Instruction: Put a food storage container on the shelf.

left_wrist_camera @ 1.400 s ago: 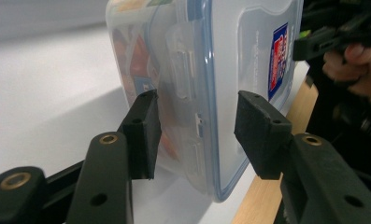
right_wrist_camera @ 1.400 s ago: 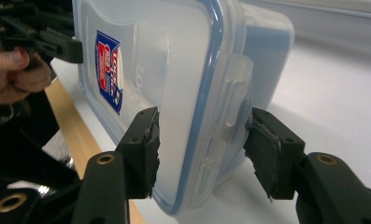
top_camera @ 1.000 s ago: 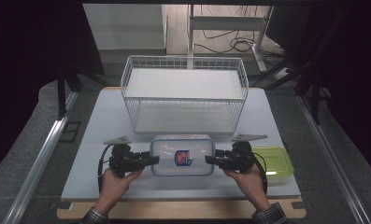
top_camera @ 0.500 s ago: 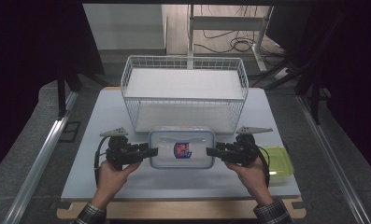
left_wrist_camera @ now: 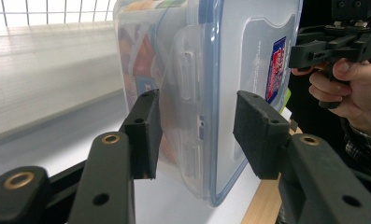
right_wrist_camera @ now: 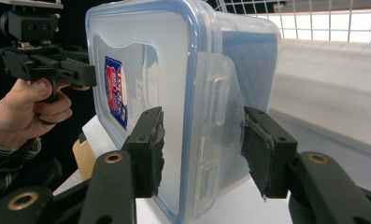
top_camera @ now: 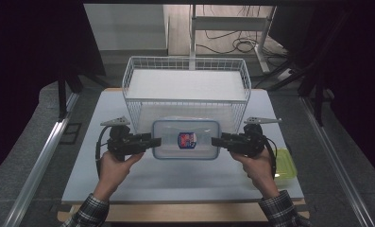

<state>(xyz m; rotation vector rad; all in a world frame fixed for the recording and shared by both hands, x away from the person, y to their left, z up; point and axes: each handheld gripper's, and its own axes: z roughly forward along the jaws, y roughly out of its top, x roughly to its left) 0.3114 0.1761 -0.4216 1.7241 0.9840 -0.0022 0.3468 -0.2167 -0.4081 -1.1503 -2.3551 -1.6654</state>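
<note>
Clear lidded container (top_camera: 186, 139) with blue seal rim, red-blue label on lid, held between both grippers just in front of white wire basket (top_camera: 187, 90), above white table top (top_camera: 175, 182). Left gripper (top_camera: 153, 142) clamped on container's left end, pads over side latch. Right gripper (top_camera: 219, 141) clamped on container's right end, pads over opposite latch. Green lid (top_camera: 285, 163) flat on table, right of container, beside right hand (top_camera: 256, 165). Left hand (top_camera: 113, 165) below left end of container.
</note>
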